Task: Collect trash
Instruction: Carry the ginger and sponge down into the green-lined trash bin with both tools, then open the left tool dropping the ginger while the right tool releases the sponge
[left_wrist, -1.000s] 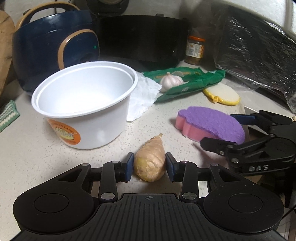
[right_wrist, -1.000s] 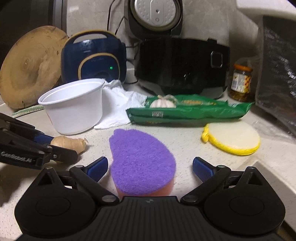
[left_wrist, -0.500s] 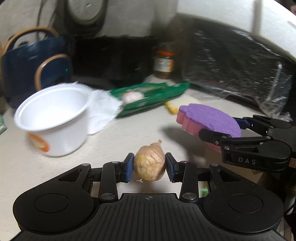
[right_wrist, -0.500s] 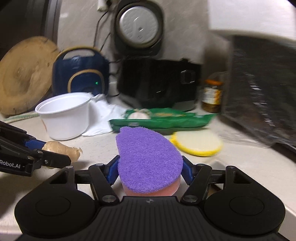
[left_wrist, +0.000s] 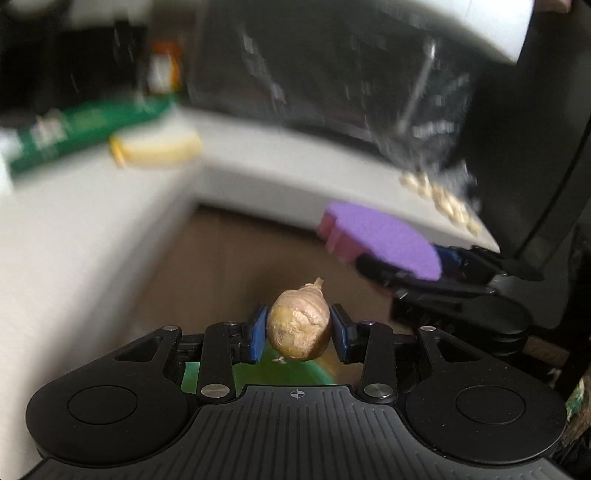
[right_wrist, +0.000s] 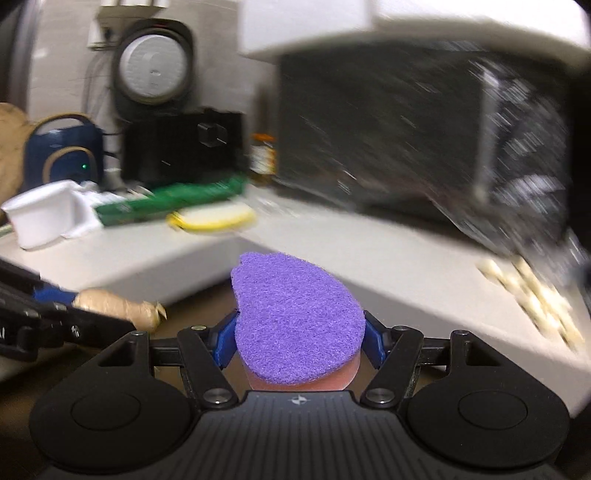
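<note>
My left gripper (left_wrist: 298, 334) is shut on a tan piece of ginger (left_wrist: 298, 330), held in the air past the counter edge over a brown floor. Something green (left_wrist: 280, 369) shows just below the ginger. My right gripper (right_wrist: 300, 341) is shut on a purple-topped pink sponge (right_wrist: 295, 317), also off the counter. In the left wrist view the sponge (left_wrist: 384, 240) and right gripper (left_wrist: 406, 269) hang to the right. In the right wrist view the ginger (right_wrist: 118, 306) and left gripper (right_wrist: 59, 314) sit at the left. Both views are blurred.
On the white counter (right_wrist: 332, 243) lie a green wrapper (right_wrist: 170, 201), a yellow-rimmed pad (right_wrist: 210, 219), a white cup (right_wrist: 40, 218) with white paper, and pale pieces (right_wrist: 532, 291) at the right. Dark appliances, a jar (right_wrist: 263, 157) and a black foil-covered box (right_wrist: 406, 140) stand behind.
Both grippers lifted their loads off the counter and swung right, past its edge over the floor. The right gripper closed on the sponge; the left kept the ginger throughout.
</note>
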